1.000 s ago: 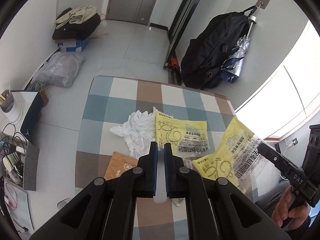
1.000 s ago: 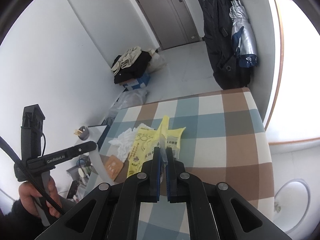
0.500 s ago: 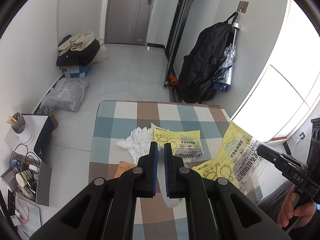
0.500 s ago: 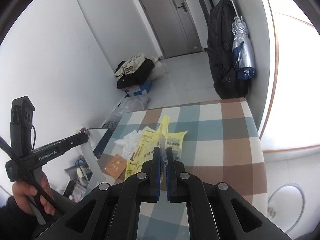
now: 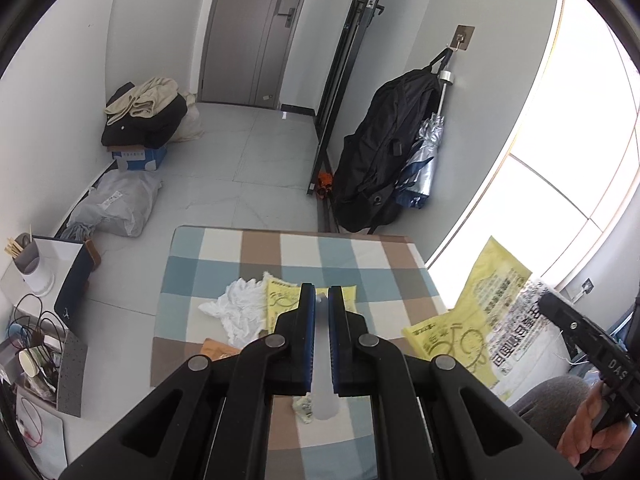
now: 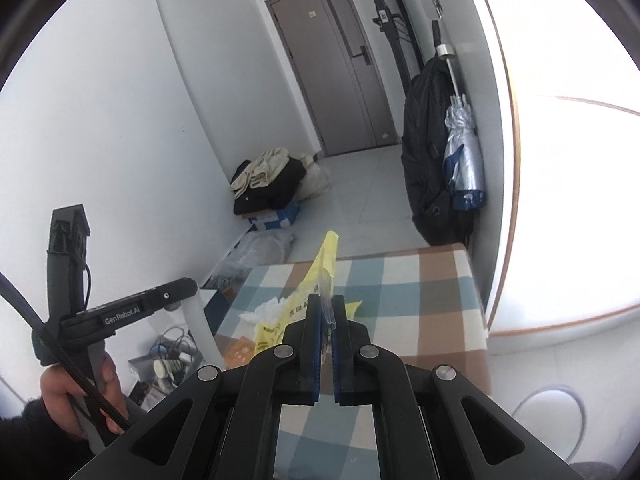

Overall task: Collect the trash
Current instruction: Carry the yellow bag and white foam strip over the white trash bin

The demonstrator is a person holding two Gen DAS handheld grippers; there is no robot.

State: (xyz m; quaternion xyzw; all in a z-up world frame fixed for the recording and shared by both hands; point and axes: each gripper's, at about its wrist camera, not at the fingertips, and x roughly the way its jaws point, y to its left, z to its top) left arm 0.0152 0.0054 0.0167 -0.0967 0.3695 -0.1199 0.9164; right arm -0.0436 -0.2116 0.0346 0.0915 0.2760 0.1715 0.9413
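Two tools here, one in each of my hands, both up over the counter with its blue, brown and white checked cloth.

Biggest thing first: the counter sits near the wall, with the bright window on its right side. A black backpack hangs from a wall hook past its far corner, a silver folded umbrella hanging right next to it. A pile of clothes on a box sits on the floor by the far door.

The trash is what matters. My right tool is clamped tight on a yellow printed plastic bag; in the right wrist view a thin strip of the plastic sticks up between the blue pads, and in the left wrist view the rest of that bag hangs in the air off the counter's right edge. My left tool is closed down too, with a pale translucent strip of plastic pinched between its pads and running back toward the camera. I can't tell which item that strip belongs to.

On the counter there's a second yellow bag lying flat, partly hidden behind my left tool. Touching its left side is a crumpled white tissue wad. Nearer to me than the tissue is a brown paper piece, lying flat. A small pale crumpled scrap peeks out under the left tool.
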